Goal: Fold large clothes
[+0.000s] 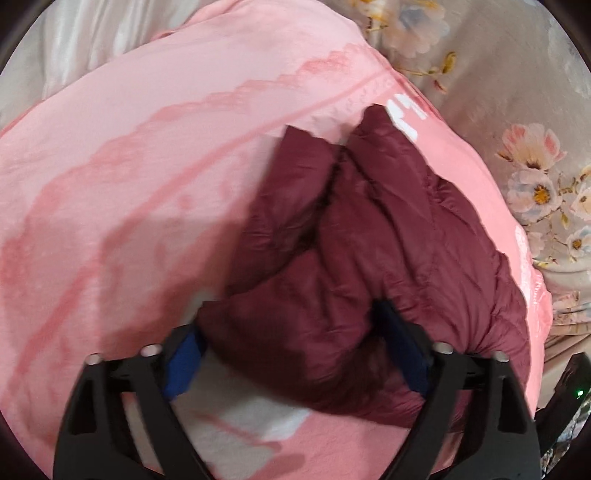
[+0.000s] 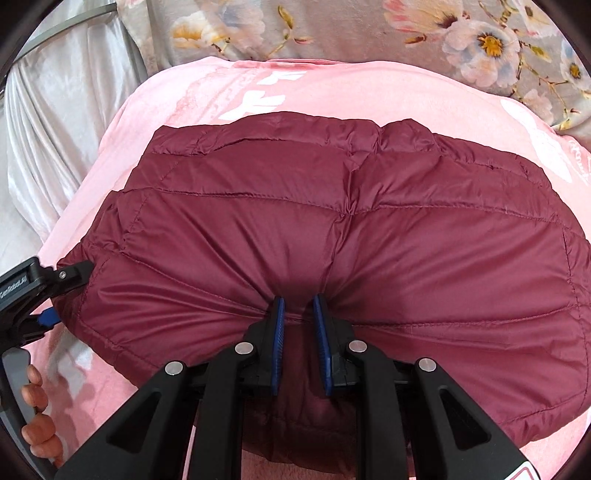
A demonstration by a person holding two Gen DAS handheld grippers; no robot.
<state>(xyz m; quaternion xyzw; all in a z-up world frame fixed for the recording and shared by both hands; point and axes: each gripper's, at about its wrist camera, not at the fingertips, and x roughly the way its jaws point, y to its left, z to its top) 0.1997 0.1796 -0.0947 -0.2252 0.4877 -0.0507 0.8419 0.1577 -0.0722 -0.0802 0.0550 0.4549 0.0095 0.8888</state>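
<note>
A maroon quilted puffer jacket (image 2: 295,229) lies folded on a pink blanket (image 2: 192,92). My right gripper (image 2: 298,302) is shut on a pinch of the jacket's near edge, fabric bunched between its blue pads. In the left wrist view the jacket (image 1: 369,240) lies bunched, with a puffy corner between my left gripper's (image 1: 291,325) wide-apart fingers. The blue pads stand clear on either side of the fabric, so it is open. The left gripper also shows in the right wrist view (image 2: 55,284) at the jacket's left edge.
The pink blanket (image 1: 147,147) covers a bed with a grey floral sheet (image 2: 406,33) behind it and a white satin cloth (image 2: 66,122) at the left. The person's fingers (image 2: 35,417) show at the lower left.
</note>
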